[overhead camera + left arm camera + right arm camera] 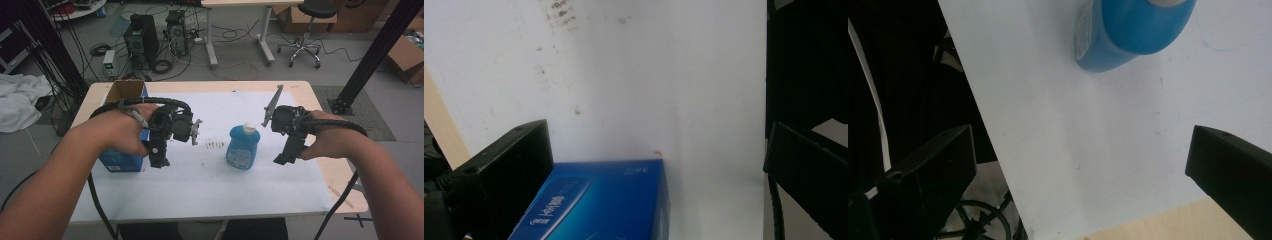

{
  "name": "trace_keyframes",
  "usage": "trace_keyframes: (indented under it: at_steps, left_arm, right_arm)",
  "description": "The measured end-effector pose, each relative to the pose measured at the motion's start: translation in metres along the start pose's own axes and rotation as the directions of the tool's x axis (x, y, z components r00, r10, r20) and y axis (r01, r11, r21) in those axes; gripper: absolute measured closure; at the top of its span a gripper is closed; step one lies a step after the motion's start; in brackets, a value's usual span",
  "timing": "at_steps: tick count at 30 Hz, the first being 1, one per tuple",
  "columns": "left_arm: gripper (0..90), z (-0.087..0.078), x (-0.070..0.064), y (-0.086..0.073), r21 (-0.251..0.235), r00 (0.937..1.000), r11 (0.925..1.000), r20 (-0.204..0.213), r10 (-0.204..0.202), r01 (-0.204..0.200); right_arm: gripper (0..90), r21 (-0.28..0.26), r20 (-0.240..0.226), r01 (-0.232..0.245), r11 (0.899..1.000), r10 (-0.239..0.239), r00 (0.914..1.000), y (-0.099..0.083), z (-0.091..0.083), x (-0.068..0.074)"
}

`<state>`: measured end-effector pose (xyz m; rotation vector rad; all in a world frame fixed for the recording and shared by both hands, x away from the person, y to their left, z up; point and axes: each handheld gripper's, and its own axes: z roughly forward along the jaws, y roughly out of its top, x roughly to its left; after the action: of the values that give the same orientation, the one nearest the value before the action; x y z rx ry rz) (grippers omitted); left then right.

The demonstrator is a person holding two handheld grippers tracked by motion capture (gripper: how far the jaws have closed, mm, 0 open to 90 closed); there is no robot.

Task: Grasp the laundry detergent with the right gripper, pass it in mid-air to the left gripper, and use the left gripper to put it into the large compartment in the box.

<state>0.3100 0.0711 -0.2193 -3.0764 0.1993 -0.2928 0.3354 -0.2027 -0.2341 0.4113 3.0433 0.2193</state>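
A blue bottle (243, 146) with a white cap stands upright in the middle of the white sheet (210, 185). A blue box (119, 162) with an open cardboard top sits at the sheet's left edge. My left gripper (159, 156) hangs over the box's right side, jaws pointing down and open; in the left gripper view (656, 145) the blue box (599, 200) lies below, between the wide jaws. My right gripper (283, 157) hovers to the right of the bottle, open and empty. In the right gripper view (1080, 145) the bottle (1133, 30) is at the top, beyond the jaws.
Dark smudges (215, 145) mark the sheet left of the bottle. The wooden table (320, 100) ends close to the sheet on every side. Behind it stand computer towers (142, 37), loose cables, a stool (312, 25) and a black frame post (375, 55).
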Motion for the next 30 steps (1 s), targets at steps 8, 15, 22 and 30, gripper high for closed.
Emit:
trace_keyframes:
  at_steps: [8, 15, 22, 30]
  left_arm:
    - [0.1, 0.001, -0.004, 0.0, -0.027, 1.0, 0.9996, 0.004, 0.007, -0.007]
    - [0.1, 0.0, -0.007, -0.003, -0.027, 0.9999, 0.9996, 0.001, 0.012, -0.012]
    - [0.1, 0.001, -0.008, -0.005, -0.029, 1.0, 0.9995, 0.001, 0.007, -0.007]
    - [0.1, 0.003, -0.009, -0.007, -0.032, 1.0, 0.9995, 0.002, 0.009, -0.009]
  right_arm:
    - [0.0, -0.165, -0.011, -0.034, 0.986, 0.032, 0.9994, -0.017, 0.01, -0.001]
    - [0.0, -0.241, -0.032, -0.084, 0.967, 0.078, 0.9964, -0.03, 0.03, -0.007]
    - [0.0, -0.301, -0.06, -0.123, 0.946, 0.11, 0.9922, -0.039, 0.052, -0.011]
    - [0.0, -0.377, -0.074, -0.143, 0.915, 0.124, 0.9895, -0.042, 0.077, -0.015]
